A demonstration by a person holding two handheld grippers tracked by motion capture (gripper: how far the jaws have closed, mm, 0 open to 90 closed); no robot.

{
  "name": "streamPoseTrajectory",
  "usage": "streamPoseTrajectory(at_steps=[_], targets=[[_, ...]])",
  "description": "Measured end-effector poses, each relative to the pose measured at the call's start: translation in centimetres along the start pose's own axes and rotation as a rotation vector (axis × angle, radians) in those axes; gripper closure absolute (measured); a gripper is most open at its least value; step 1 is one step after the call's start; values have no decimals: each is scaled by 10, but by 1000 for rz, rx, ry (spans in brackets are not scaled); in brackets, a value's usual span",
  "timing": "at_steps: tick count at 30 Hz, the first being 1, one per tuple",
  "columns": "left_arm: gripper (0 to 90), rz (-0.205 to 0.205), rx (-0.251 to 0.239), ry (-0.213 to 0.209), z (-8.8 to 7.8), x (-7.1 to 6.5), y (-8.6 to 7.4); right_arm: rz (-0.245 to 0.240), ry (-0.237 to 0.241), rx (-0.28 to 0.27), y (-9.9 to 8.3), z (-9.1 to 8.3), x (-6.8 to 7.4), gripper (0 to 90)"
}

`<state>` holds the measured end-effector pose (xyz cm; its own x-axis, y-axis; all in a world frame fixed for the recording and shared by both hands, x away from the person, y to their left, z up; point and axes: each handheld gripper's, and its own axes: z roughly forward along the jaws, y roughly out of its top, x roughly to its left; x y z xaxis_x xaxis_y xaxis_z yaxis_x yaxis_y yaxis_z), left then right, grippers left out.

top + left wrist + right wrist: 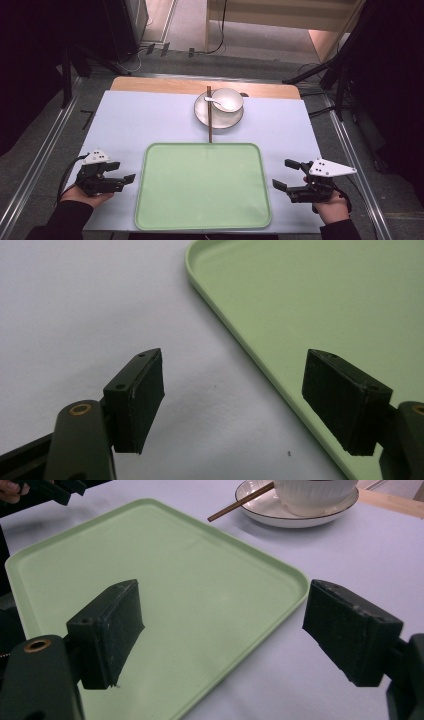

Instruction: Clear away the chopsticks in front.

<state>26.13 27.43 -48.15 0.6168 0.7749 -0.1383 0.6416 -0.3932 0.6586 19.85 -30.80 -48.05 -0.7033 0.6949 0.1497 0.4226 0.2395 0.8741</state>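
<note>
The green tray (202, 186) is set in the middle, ready to be filled. The left gripper (123, 171) at nine o'clock and the right gripper (287, 174) at three o'clock are held wide open, empty. The bowl (227, 99), plate (204, 112) and chopsticks (210, 120) are kept at twelve o'clock.

Tray (202, 187): pale green plastic, smooth, satin sheen. Worktop (135, 125): matt pale sheet over wood. Plate (205, 117) and bowl (228, 99): glossy white ceramic. Chopstick (209, 117): dark wood. Left gripper (232, 400) and right gripper (222, 630): matt black pads, slightly rough.
</note>
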Motion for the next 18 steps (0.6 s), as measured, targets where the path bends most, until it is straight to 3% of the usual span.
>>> streamPoseTrajectory(at_steps=[3, 8, 18], targets=[[260, 23, 7, 36, 1, -2, 0, -2, 2, 1, 0, 0, 0, 166], [341, 14, -15, 10, -2, -1, 0, -2, 1, -1, 0, -1, 1, 166], [460, -48, -70, -9, -10, 1, 1, -5, 3, 2, 0, 0, 1, 166]])
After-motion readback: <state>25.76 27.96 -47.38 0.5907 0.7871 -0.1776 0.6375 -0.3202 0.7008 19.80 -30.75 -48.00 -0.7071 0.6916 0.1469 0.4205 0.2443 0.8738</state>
